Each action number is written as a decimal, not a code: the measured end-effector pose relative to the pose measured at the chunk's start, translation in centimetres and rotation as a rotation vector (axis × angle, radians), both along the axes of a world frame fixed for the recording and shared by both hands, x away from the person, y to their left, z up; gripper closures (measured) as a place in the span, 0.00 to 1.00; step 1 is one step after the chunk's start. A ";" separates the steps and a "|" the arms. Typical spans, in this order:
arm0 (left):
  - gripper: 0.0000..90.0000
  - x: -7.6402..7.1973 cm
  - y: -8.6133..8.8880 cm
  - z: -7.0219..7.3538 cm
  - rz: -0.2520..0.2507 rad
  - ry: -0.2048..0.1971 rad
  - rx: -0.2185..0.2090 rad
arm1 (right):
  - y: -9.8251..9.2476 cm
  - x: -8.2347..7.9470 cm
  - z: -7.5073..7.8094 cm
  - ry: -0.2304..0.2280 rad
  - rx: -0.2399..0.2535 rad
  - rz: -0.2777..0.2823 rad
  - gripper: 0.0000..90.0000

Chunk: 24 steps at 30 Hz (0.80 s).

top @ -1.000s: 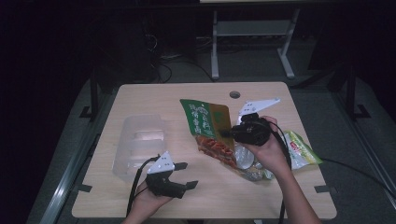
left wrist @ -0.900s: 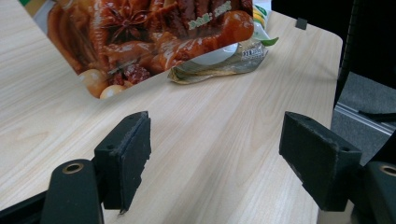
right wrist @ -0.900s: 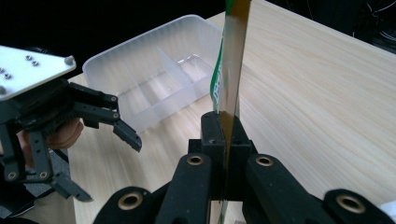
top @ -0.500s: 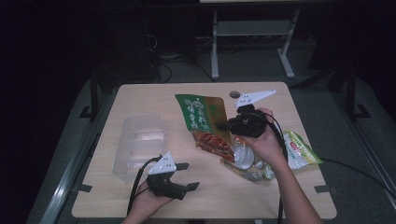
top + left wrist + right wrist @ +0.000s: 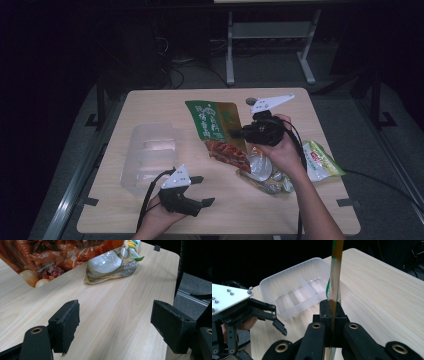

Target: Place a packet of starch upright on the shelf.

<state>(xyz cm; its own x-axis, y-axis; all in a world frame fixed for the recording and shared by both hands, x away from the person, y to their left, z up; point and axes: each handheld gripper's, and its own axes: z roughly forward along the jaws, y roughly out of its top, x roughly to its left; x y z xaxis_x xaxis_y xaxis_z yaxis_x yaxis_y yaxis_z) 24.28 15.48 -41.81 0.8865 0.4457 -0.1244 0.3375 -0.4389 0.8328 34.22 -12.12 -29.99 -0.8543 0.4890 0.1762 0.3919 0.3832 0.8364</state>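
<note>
A: Right gripper [image 5: 331,322]: jaws pinched shut on the snack packet [image 5: 218,129] edge, the packet standing up between the pads. Left gripper [image 5: 120,327] gapes, idle.

B: Keep your pinch firm; carry it level over the tray [image 5: 297,293] beyond your jaws.

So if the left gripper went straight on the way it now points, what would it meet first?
Probably the silvery snack pouch lying on the table. The left gripper has open jaws and bare wood ahead. The lifted green-and-red bag hangs off to one side; depth is uncertain.
</note>
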 end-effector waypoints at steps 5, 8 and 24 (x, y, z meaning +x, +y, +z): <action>0.25 -0.1 -0.3 0.0 -0.009 0.000 0.005 | 0.5 0.0 0.5 -0.010 0.000 0.008 1.00; 0.25 -0.1 -0.4 0.1 -0.016 -0.004 0.009 | 0.7 0.1 1.1 -0.018 0.009 0.014 1.00; 0.25 -0.3 -0.5 -0.1 -0.026 0.016 0.033 | 4.6 2.8 3.7 -0.059 0.026 0.076 1.00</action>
